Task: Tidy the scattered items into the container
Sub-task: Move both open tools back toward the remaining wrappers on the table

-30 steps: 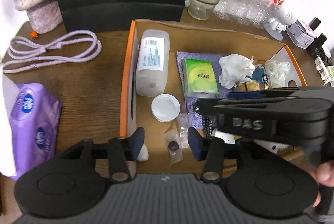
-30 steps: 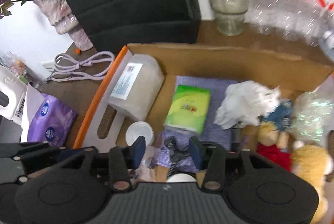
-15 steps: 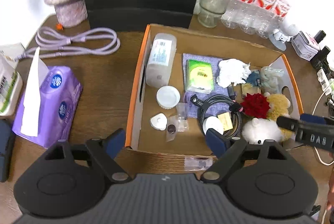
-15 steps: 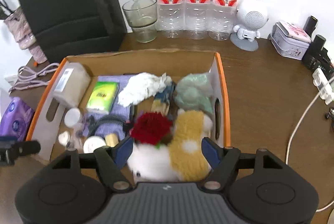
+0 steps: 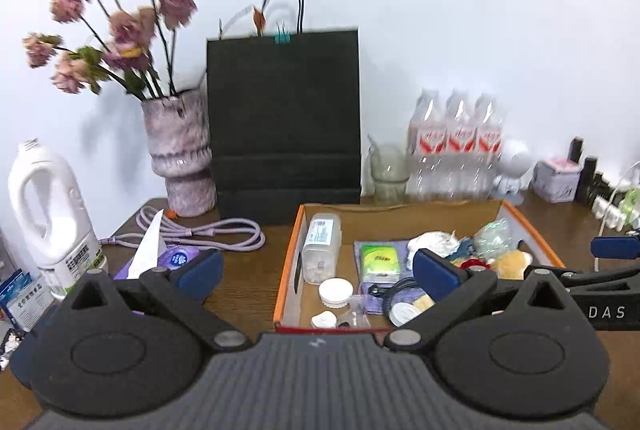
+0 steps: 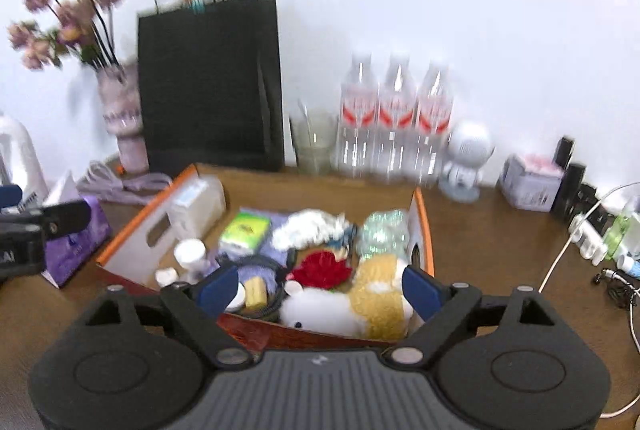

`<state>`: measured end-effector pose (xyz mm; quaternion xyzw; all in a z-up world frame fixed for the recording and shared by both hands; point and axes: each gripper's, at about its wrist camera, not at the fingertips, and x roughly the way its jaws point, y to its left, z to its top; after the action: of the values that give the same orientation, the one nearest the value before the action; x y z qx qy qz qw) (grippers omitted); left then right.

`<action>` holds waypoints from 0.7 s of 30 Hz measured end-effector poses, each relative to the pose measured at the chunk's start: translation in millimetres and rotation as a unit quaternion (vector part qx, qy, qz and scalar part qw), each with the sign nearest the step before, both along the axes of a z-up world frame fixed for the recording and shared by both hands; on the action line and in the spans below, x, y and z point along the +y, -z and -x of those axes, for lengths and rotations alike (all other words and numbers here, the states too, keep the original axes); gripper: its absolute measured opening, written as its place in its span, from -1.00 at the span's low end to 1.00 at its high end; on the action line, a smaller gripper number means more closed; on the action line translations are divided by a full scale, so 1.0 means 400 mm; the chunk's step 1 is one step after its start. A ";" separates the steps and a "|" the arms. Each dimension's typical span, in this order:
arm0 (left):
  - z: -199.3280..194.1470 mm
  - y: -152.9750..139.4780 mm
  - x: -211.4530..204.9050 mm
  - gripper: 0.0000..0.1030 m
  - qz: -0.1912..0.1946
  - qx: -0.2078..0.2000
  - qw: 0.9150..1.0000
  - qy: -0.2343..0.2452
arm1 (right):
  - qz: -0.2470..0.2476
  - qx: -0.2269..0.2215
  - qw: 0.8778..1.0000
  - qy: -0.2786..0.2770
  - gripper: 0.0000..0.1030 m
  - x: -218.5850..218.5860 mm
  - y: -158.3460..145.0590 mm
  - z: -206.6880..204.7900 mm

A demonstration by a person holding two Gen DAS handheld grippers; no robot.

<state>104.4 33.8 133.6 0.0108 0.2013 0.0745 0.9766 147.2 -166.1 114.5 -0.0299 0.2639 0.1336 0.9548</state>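
Left wrist view — left gripper (image 5: 316, 272) and right gripper (image 6: 318, 288) empty, jaws opening, above box (image 5: 286, 272).

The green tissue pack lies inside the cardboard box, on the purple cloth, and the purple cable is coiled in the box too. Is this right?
Not quite. In the left wrist view the purple cable lies on the table, outside the cardboard box. The green tissue pack does lie inside, on the purple cloth.

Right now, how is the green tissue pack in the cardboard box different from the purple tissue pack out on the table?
The green tissue pack is small and flat, lying on a purple cloth inside the cardboard box. The purple tissue pack is much bulkier and sits on the table to the left of the box. The purple one has a white tissue sticking up from it, while the green one looks closed. Both are soft plastic-wrapped packs.
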 end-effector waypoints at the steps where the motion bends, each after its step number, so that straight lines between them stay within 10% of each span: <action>1: 0.030 0.014 -0.003 1.00 0.005 -0.011 1.000 -0.001 | -0.010 -0.016 1.000 0.003 0.77 -0.009 0.007 0.034; 12: 0.424 0.275 -0.032 1.00 0.051 0.070 0.996 -0.001 | -0.069 -0.001 0.998 -0.004 0.80 -0.130 0.183 0.435; 21: 0.349 0.248 -0.021 1.00 0.042 0.061 0.997 0.016 | -0.047 0.024 0.998 -0.027 0.67 -0.069 0.222 0.386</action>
<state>-35.1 25.3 34.4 -0.0223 0.2634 0.0496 0.9631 -7.2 -193.9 25.7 0.0108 0.2792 0.1725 0.9446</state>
